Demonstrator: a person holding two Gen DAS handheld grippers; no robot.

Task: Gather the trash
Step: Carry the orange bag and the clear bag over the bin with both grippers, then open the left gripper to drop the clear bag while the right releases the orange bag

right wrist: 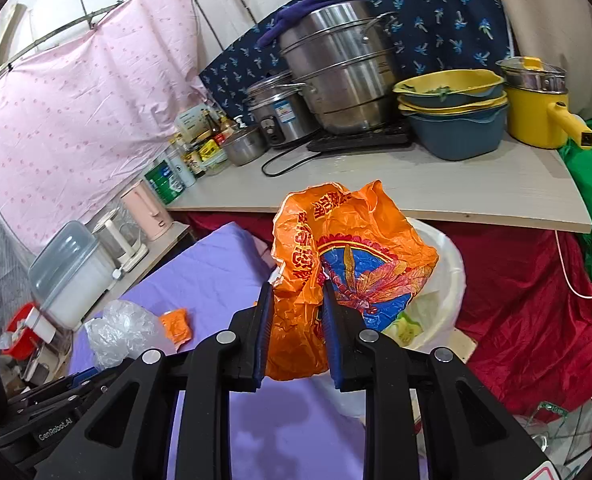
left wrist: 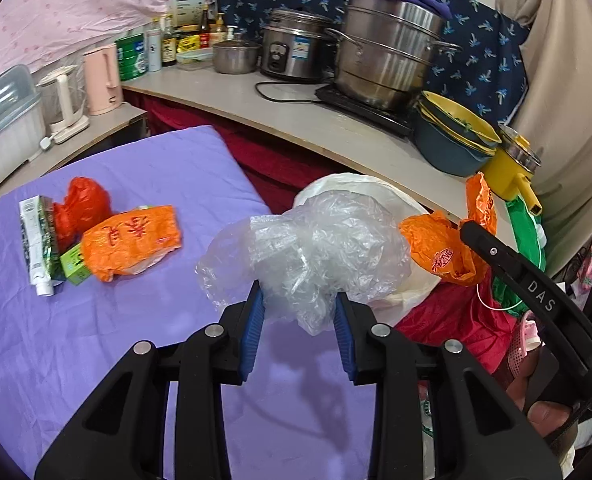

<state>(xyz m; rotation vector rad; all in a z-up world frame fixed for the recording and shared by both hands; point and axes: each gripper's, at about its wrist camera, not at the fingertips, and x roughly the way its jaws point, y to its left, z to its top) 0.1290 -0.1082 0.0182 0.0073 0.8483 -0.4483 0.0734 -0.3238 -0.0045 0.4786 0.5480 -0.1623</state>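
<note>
My left gripper [left wrist: 299, 302] is shut on a crumpled clear plastic bag [left wrist: 312, 252] and holds it above the purple table [left wrist: 95, 340], near the white trash bin [left wrist: 408, 208]. My right gripper [right wrist: 298, 294] is shut on an orange printed plastic bag [right wrist: 356, 256] and holds it over the white bin [right wrist: 448, 276]. The right gripper and its orange bag [left wrist: 440, 256] also show in the left wrist view. On the table lie an orange packet [left wrist: 131, 242], a red bag [left wrist: 83, 206], a green box [left wrist: 73, 268] and a white tube [left wrist: 35, 248].
A counter [left wrist: 296, 120] behind holds a steel steamer pot [left wrist: 388, 56], rice cooker [left wrist: 291, 46], stacked bowls [left wrist: 452, 136], a yellow pot [right wrist: 540, 108] and bottles. A pink kettle [left wrist: 101, 80] stands left. Red cloth [right wrist: 536, 320] hangs beside the bin.
</note>
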